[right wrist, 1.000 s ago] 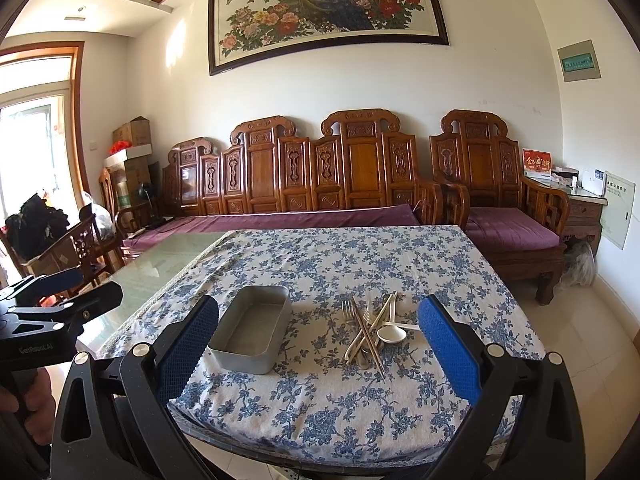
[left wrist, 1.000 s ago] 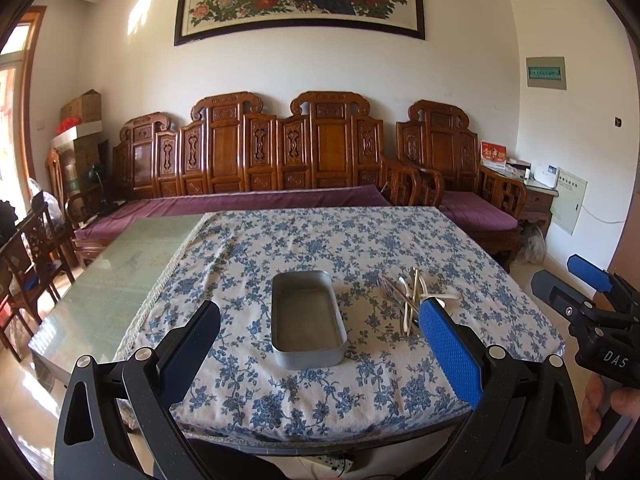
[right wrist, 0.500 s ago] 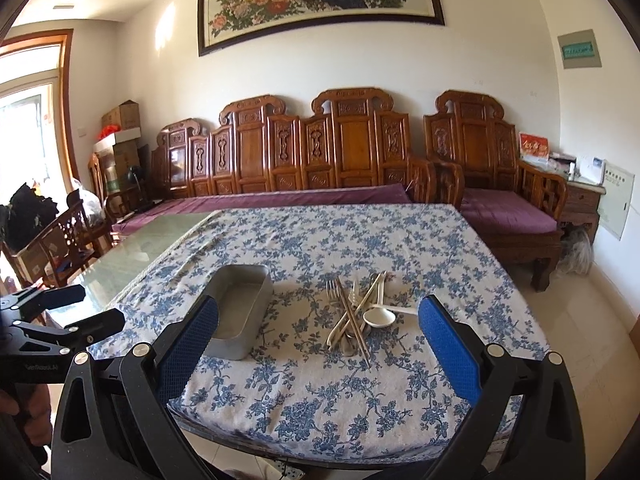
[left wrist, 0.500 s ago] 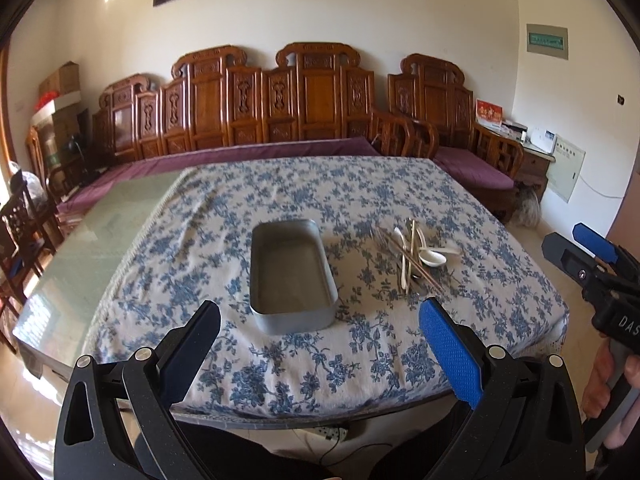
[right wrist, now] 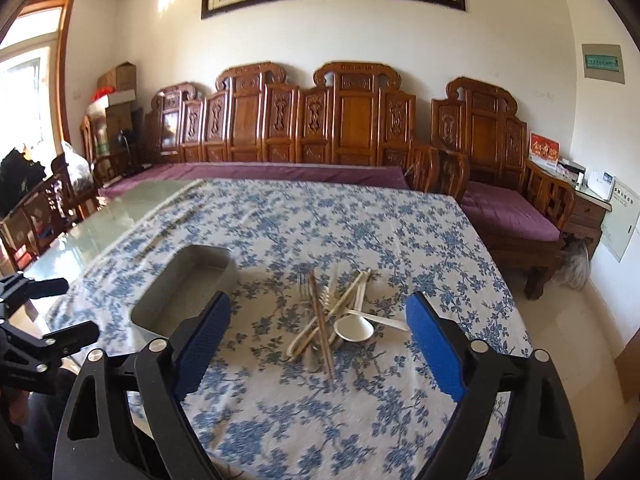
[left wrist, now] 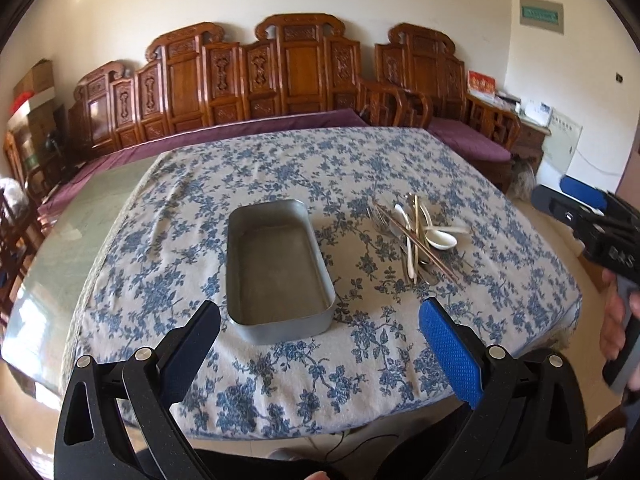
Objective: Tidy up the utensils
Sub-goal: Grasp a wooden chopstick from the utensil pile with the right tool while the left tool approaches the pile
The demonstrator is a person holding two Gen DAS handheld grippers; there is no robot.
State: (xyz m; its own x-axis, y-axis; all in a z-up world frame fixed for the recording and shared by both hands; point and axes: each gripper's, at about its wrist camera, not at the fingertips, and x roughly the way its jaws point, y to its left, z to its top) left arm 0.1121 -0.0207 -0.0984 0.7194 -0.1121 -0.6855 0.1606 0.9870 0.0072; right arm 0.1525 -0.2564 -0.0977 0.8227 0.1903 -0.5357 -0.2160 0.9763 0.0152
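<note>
On the floral tablecloth [left wrist: 280, 160] I see a metal tray [left wrist: 276, 268] left of the utensil pile [left wrist: 416, 236]. My left gripper [left wrist: 320, 344] gapes wide and empty; my right gripper [right wrist: 316, 332] is closing, nothing between its pads.

Left hand-held gripper [left wrist: 320, 330]: black plastic frame, silver screws, blue textured pads. Right hand-held gripper [right wrist: 318, 326]: same build.

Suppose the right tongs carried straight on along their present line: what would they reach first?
Probably the pile of utensils, which lies between the right tongs, now closing with nothing in them. Depth is uncertain.
</note>
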